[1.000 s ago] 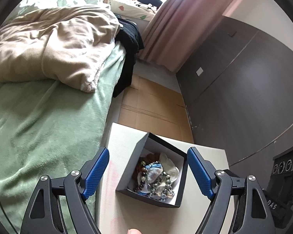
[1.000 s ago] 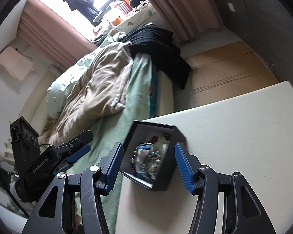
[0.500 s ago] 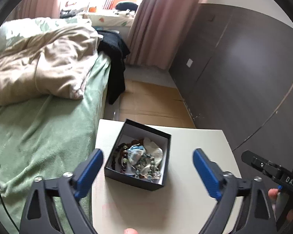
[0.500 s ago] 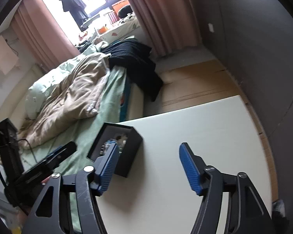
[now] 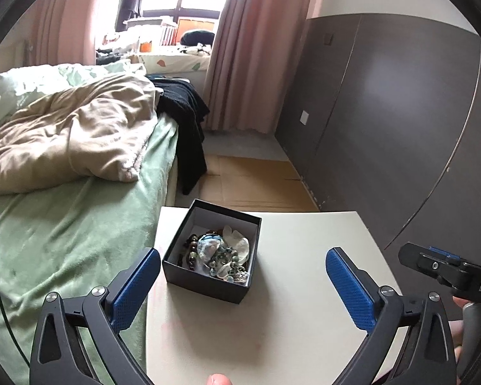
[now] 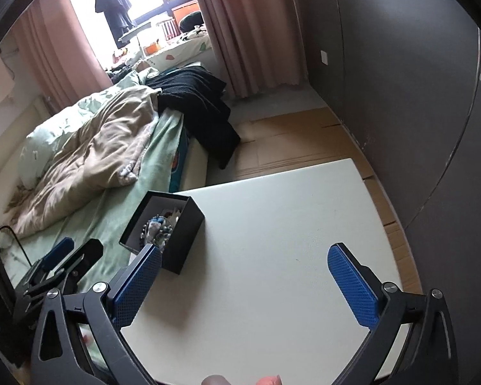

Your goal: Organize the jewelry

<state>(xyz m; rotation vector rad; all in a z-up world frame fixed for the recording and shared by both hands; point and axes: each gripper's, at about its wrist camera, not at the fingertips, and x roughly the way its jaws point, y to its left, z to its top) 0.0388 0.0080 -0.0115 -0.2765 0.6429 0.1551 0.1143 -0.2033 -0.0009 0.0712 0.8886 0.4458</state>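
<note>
A small black box (image 5: 205, 284) stands open on the white table (image 5: 288, 320), near its left edge. Inside lies a heap of bead bracelets and pale stones (image 5: 216, 253). My left gripper (image 5: 242, 256) hangs above and short of the box, its jaws opening wide; the box shows between the fingers, and no pad touches it. My right gripper (image 6: 244, 250) is over bare table to the right of the box (image 6: 179, 237), jaws opening, nothing between them. Its left finger (image 6: 138, 285) overlaps the box's near corner in that view. Each gripper shows at the edge of the other's view.
A bed with a green sheet (image 5: 64, 240), a beige quilt (image 5: 73, 141) and black clothes (image 5: 186, 118) runs along the table's left side. Cardboard (image 5: 250, 179) covers the floor beyond the table. A dark panelled wall (image 5: 384, 112) stands to the right.
Both grippers have drawn back and up from the box with jaws spreading. The right one swung right, off the box, onto bare table. The box has stayed in place.
</note>
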